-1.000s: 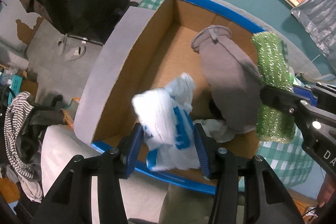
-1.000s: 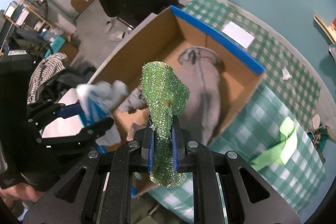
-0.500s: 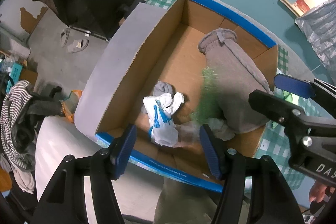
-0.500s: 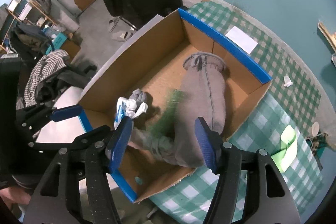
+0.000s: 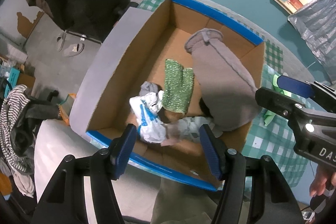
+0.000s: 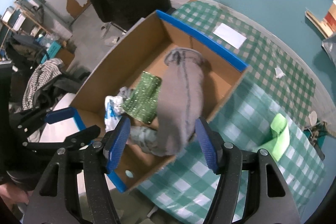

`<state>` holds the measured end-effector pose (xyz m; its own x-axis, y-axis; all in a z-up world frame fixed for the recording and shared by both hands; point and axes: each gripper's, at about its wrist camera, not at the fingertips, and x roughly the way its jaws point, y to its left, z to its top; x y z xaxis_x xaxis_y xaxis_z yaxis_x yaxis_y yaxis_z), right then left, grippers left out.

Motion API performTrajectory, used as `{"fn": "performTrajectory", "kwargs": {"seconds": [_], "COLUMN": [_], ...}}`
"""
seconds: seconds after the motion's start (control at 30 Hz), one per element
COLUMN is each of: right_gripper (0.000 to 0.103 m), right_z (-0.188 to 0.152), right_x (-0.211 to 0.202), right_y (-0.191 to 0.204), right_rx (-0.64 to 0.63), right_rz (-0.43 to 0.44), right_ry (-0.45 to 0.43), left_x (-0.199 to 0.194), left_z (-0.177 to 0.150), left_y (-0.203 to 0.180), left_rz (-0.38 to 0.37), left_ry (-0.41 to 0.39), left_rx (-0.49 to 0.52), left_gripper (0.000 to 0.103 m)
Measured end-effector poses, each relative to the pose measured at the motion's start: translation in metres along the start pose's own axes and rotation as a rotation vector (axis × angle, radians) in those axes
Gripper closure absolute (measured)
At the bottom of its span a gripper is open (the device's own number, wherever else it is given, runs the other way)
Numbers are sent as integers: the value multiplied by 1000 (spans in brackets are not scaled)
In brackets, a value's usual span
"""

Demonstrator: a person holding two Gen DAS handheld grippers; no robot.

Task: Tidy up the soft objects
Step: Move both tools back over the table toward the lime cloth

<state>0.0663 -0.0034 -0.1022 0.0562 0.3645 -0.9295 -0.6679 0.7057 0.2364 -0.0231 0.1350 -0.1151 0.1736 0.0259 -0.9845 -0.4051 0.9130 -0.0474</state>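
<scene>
Both hand-held grippers, left [image 5: 167, 145] and right [image 6: 161, 143], are hanging wide open and empty over the box [image 6: 134, 49], likely needing the green strip [image 6: 278, 137] at right next.

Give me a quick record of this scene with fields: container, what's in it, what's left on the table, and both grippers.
container: cardboard box with blue edges, on checked tablecloth
contents: grey garment, sparkly green cloth, white-and-blue plastic bag, small grey rag
outside box: lime-green cloth, white paper
left gripper: jaws open, empty, above box
right gripper: jaws open, empty, above box
</scene>
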Motion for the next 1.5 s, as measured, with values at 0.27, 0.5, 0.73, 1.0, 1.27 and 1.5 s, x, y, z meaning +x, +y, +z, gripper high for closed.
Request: {"fn": "performTrajectory", "kwargs": {"seconds": [0.27, 0.5, 0.73, 1.0, 1.27, 1.5], "right_gripper": [37, 37, 37, 37, 37, 37], "right_z": [-16, -31, -44, -59, -78, -89], "right_x": [-11, -22, -31, -35, -24, -3], "right_y": [-39, -73, -99, -129, -167, -198], "right_rx": [85, 155, 206, 256, 304, 356], "right_rz": [-34, -60, -84, -111, -153, -162], "right_ry": [-5, -10, -15, -4, 43, 84], "left_x": [-3, -3, -3, -4, 2, 18], "left_z": [1, -3, -3, -2, -2, -5], "left_y": [-25, -53, -76, -101, -134, -167], "left_rz": [-20, -51, -62, -70, -62, -57], "left_ry": [-4, -8, -8, -17, -24, -12], "left_rx": [60, 123, 166, 208, 277, 353], "left_gripper": [39, 39, 39, 39, 39, 39]}}
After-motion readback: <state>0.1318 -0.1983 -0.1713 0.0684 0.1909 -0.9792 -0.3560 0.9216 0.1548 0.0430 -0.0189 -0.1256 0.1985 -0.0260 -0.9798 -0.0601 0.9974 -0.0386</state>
